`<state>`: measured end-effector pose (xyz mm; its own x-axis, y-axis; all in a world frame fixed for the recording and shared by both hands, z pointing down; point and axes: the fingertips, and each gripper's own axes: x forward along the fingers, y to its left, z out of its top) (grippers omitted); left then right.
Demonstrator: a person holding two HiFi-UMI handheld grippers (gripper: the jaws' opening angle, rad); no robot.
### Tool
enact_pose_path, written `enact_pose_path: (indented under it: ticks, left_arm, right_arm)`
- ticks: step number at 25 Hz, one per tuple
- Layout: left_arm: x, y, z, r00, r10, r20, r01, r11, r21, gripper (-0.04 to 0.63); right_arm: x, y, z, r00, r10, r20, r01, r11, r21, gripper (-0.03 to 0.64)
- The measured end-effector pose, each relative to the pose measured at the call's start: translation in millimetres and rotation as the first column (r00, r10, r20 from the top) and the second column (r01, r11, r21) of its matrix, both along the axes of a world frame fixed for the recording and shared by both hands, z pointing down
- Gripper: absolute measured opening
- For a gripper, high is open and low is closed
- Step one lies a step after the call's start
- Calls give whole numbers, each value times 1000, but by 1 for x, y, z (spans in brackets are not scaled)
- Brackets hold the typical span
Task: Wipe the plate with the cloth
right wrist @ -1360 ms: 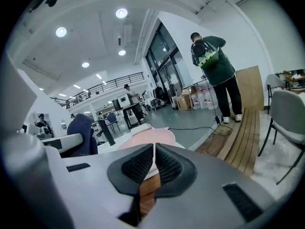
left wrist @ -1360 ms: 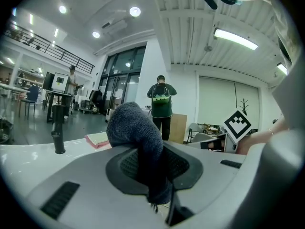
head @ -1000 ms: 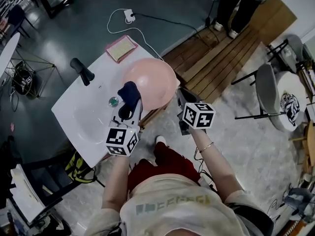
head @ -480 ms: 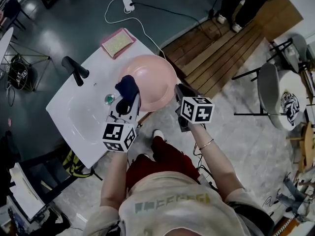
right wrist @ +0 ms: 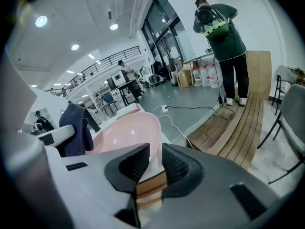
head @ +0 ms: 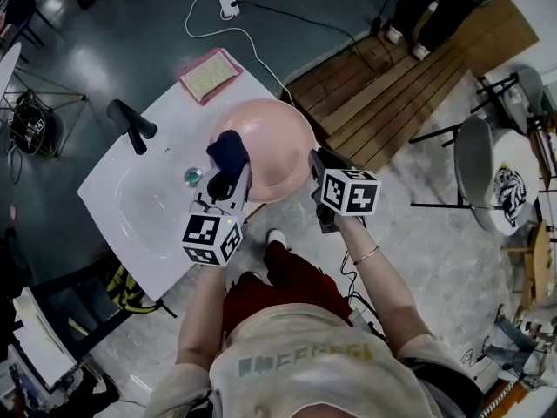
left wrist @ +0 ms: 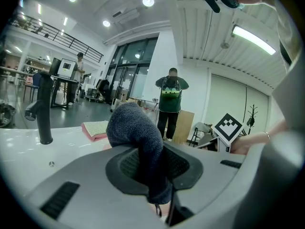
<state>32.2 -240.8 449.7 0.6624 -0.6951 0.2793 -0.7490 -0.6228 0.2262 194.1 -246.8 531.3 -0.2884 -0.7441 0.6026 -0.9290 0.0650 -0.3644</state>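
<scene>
Cloth [head: 228,151] has crept slightly farther along the plate's left side than a second ago; little else has changed.

Left gripper [head: 230,181]: jaws clamped on the dark blue cloth. In the left gripper view [left wrist: 155,166] the cloth [left wrist: 136,128] bulges out above the jaws in a rounded wad. From the head view, the wad lies over the left rim of the pink plate [head: 277,146].

Right gripper [head: 318,171]: at the plate's right rim. In the right gripper view [right wrist: 155,163] the jaws stand close together with the plate's edge [right wrist: 128,132] running in between them, so it grips the rim. The cloth [right wrist: 76,123] shows at the plate's far side.

Plate sits at the right end of the white sink counter [head: 148,212], beside the basin. Black tap [head: 130,122] at the counter's far edge. Pink-edged sponge [head: 209,74] on the far corner, apart from the plate.

A person in green [right wrist: 224,37] stands on the wooden planks [head: 392,85] beyond.
</scene>
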Motion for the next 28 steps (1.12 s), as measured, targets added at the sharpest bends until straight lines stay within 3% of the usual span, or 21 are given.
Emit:
enact_pose_path:
  ticks: [14, 28]
  left_arm:
    - [-8, -4, 7, 1000, -12, -14, 11, 999, -31, 79]
    - [-29, 6, 4, 998, -49, -28, 48, 999, -25, 79]
  right_arm:
    - [-4, -13, 9, 1000, -9, -14, 9, 999, -45, 77]
    - [-12, -15, -12, 993, 4, -122, 4, 998, 65, 43]
